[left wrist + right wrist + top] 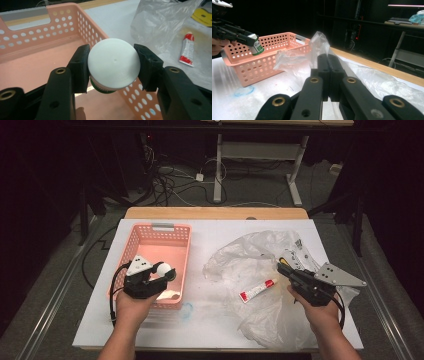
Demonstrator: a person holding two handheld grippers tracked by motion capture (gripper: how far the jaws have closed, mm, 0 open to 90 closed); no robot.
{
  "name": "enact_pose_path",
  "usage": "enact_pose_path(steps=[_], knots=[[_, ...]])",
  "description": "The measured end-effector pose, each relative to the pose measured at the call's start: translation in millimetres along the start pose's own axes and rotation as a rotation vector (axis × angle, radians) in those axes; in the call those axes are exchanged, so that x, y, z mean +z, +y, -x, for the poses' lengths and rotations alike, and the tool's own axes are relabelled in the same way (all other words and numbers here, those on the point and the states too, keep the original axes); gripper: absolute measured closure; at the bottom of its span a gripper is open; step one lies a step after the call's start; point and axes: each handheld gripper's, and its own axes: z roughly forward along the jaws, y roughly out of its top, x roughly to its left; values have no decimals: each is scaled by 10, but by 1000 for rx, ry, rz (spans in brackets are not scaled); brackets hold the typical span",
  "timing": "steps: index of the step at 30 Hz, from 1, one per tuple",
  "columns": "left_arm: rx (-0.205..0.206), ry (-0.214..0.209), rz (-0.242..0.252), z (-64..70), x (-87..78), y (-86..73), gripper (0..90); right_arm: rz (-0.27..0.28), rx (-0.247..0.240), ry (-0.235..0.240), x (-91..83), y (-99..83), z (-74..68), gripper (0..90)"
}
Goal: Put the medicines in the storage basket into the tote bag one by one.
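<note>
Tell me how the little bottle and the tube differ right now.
The bottle is round with a white cap, gripped by the left tool above the pink basket. The tube is slim, red and white, lying untouched on the table. Both are small containers.

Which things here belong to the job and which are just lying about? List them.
In the job:
- white-capped bottle, clamped in the left gripper above the basket
- pink basket
- clear plastic bag, pinched by the right gripper

Lying about:
- red-and-white tube on the bag
- yellow item under the bag
</note>
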Motion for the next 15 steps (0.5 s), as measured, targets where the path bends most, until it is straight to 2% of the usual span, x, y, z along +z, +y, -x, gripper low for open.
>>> enact_pose_path(steps=[4,6,10,12,15], knots=[[-2,-10,31,25,-45,34,485,5,5,5,16,-6,4,900],[18,-13,21,54,-36,49,485,-7,-5,6,28,-20,-17,900],[4,-29,37,85,-39,73,486,-12,-6,14,62,-18,-30,900],[15,-33,38,124,-47,74,485,-12,2,13,69,-31,-35,900],[23,-45,52,151,-73,107,486,-27,-18,13,73,-45,-58,900]])
